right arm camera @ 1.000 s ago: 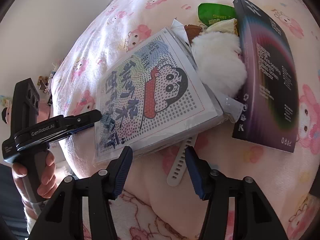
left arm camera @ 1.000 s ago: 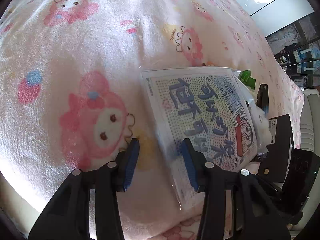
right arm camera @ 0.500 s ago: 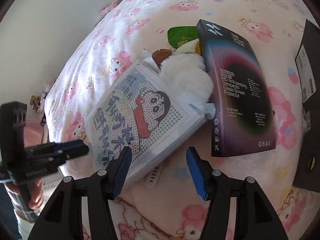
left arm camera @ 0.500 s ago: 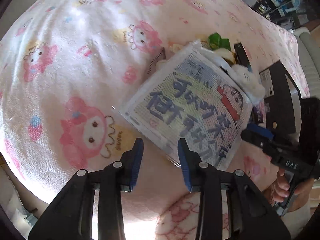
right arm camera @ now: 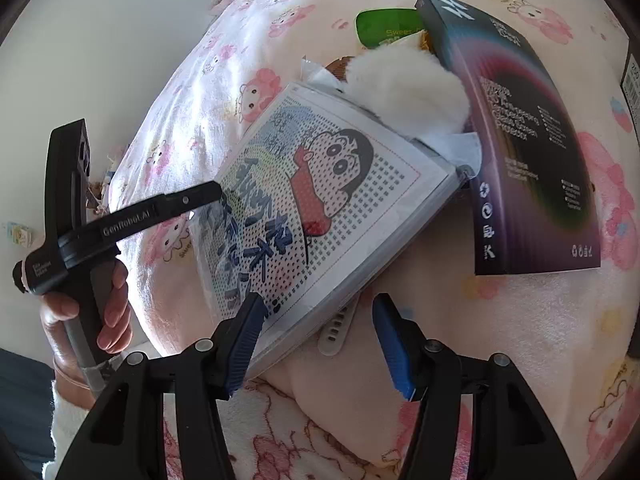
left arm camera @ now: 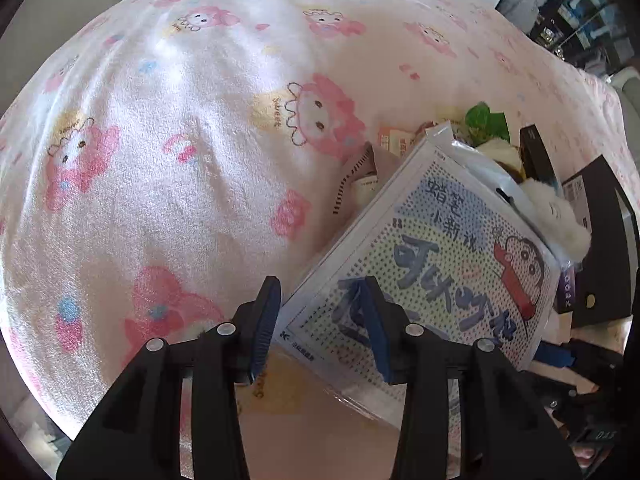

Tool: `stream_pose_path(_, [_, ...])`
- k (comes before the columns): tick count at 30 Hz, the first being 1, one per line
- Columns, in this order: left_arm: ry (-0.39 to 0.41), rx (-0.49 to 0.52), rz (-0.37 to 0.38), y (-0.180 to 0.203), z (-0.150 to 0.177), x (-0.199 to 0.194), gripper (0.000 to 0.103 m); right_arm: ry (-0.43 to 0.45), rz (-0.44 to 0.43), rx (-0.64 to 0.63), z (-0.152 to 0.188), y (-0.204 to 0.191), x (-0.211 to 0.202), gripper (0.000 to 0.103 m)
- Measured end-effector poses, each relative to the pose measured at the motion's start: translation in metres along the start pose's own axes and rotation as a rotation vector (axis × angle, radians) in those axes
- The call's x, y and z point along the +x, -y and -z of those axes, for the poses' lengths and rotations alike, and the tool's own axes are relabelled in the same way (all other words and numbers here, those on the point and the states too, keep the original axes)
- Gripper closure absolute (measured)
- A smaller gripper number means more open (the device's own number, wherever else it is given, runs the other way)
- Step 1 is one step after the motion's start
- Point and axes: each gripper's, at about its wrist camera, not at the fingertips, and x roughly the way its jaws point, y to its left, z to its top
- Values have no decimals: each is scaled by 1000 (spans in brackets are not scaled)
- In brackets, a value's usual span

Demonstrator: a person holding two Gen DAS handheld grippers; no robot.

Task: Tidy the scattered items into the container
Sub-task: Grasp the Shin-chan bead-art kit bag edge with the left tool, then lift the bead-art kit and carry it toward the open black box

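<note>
1. On a bed covered by a pink cartoon-print blanket, a bagged cartoon craft kit lies flat at the centre of a small pile of clutter.
2. The left claw has its blue-padded jaws wide apart at 6 o'clock in its own view, straddling the kit's near corner; whether the pads touch the bag cannot be told.
3. The right claw is also spread wide and holds nothing, at 6 o'clock in its view, with its left pad over the kit's lower edge.
4. A pale watch strap pokes out from under the kit, between the right claw's jaws.
5. A white fluffy puff rests against the kit's far edge at 12 o'clock.
6. A dark screen-protector box lies at 2 o'clock, just beside the puff.
7. A green packet sits beyond them at 12 o'clock.
8. A black box shows at 3 o'clock in the left view.
</note>
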Motion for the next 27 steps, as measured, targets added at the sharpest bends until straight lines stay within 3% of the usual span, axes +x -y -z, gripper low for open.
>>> stream_pose_path(5, [-80, -21, 48, -3, 1, -4, 62, 3, 5, -17, -2, -2, -7, 49])
stream_pose_path(9, [-150, -8, 241, 15, -1, -4, 62, -9, 35, -56, -4, -3, -7, 49])
stream_pose_path(10, [-151, 6, 234, 22, -1, -4, 62, -15, 47, -56, -3, -1, -6, 49])
stream_pose_path(12, [-138, 40, 144, 33, -1, -5, 62, -23, 61, -52, -2, 5, -9, 49])
stream_pose_path(14, [-125, 27, 128, 33, -2, -4, 62, -27, 63, -57, 2, 6, -10, 49])
stream_pose_path(17, [-95, -30, 128, 17, -5, -9, 62, -30, 68, -71, 7, 7, -13, 49])
stream_pose_path(22, [-58, -74, 15, -9, -11, -9, 61, -24, 57, -73, 7, 5, -14, 49])
stream_pose_path(24, [-68, -87, -1, -17, -11, -2, 61, -24, 44, -75, 6, 3, -13, 49])
stream_pose_path(27, [-74, -103, 40, -21, -8, -1, 61, -44, 37, -92, 7, -5, -8, 49])
